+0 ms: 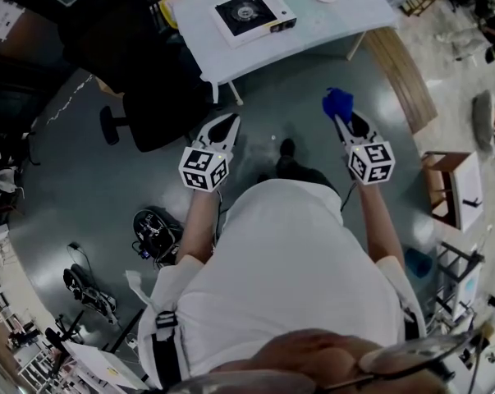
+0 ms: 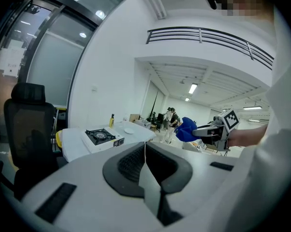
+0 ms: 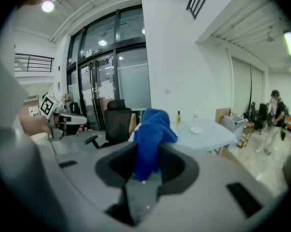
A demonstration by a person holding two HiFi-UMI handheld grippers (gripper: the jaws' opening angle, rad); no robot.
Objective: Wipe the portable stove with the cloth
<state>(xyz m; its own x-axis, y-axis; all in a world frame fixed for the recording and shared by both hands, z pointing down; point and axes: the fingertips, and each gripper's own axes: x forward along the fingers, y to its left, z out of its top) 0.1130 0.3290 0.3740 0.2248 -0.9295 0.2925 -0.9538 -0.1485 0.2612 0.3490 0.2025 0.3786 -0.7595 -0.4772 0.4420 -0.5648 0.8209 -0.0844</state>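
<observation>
Head view: both grippers hang over the grey floor (image 1: 75, 154), well apart from the pale blue table (image 1: 346, 19) carrying the white-framed black portable stove (image 1: 247, 11). Right gripper (image 1: 342, 120) fingers (image 3: 176, 166) clamp a bunched blue cloth (image 1: 337, 103), held in mid-air. Left gripper (image 1: 229, 125) fingers (image 2: 131, 163) are pressed together, nothing between them.
</observation>
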